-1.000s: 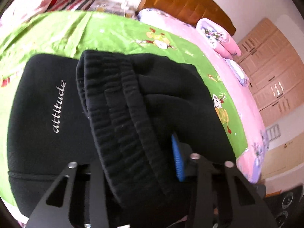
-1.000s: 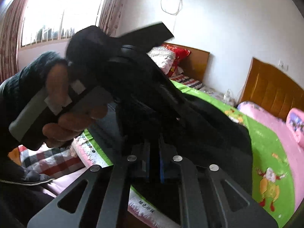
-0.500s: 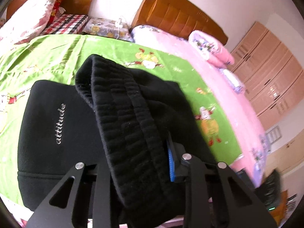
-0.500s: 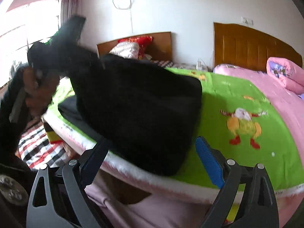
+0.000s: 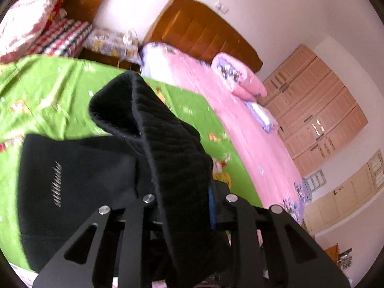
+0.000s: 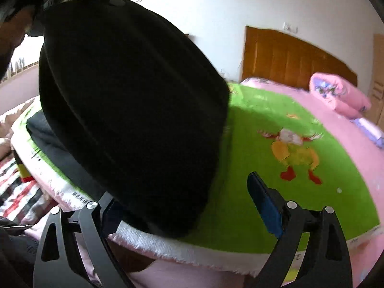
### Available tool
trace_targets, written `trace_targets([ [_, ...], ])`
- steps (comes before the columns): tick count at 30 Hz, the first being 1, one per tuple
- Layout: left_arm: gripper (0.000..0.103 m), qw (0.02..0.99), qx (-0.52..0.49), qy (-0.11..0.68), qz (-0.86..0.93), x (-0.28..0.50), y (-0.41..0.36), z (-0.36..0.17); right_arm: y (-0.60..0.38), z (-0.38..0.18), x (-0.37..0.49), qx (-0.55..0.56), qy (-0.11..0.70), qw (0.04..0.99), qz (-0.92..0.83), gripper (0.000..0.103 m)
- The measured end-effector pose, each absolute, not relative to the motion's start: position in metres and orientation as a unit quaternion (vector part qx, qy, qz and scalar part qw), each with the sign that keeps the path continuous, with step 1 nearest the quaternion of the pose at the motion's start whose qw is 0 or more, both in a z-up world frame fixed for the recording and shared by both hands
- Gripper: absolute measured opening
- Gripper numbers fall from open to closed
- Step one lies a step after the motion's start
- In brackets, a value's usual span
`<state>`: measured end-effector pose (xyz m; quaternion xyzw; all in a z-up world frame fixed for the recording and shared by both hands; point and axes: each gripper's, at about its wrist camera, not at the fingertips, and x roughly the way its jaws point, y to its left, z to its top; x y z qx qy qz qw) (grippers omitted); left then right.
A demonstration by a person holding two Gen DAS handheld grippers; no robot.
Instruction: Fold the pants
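The black pants [image 5: 72, 187] lie partly on the green bed sheet [image 5: 55, 96], with pale lettering on the flat part. My left gripper [image 5: 182, 199] is shut on the ribbed waistband [image 5: 168, 148] and holds it raised above the bed. In the right wrist view the lifted black pants [image 6: 134, 100] hang from the upper left over the bed's near edge. My right gripper [image 6: 182, 201] is open and empty, its blue pads [image 6: 266, 204] spread wide, just below and in front of the hanging cloth.
The bed's fringed white edge [image 6: 182, 247] runs along the front. A pink bed [image 5: 244, 129] with a rolled pink quilt [image 5: 237, 76] lies to the right. Wooden headboards [image 5: 204, 31] and wardrobes [image 5: 319, 120] stand behind. A checked blanket [image 6: 16, 192] lies at lower left.
My right gripper let go of the pants and opened wide. My left gripper lifted the waistband higher, so the pants now hang from it.
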<state>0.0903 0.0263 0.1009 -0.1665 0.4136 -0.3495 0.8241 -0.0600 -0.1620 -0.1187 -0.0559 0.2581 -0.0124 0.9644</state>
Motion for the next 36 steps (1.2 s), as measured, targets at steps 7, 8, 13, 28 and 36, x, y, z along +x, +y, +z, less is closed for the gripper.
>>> trace_targets([
  [7, 0.021, 0.85, -0.172, 0.394, -0.305, 0.084, 0.093, 0.113, -0.134, -0.086, -0.073, -0.138, 0.201, 0.969, -0.039, 0.091],
  [8, 0.021, 0.85, -0.179, 0.394, -0.299, 0.085, 0.105, 0.11, -0.131, -0.085, -0.071, -0.143, 0.202, 0.968, -0.033, 0.091],
  [13, 0.021, 0.832, -0.213, 0.44, -0.262, 0.103, 0.15, 0.055, -0.136, -0.112, -0.044, -0.13, 0.276, 0.952, -0.027, 0.092],
  [28, 0.022, 0.813, -0.264, 0.465, -0.231, 0.107, 0.192, -0.021, -0.133, -0.116, -0.047, -0.127, 0.296, 0.947, -0.008, 0.092],
  [36, 0.072, 0.846, -0.213, 0.454, -0.183, 0.094, 0.193, -0.014, -0.154, -0.1, -0.069, -0.063, 0.322, 0.936, 0.129, 0.092],
])
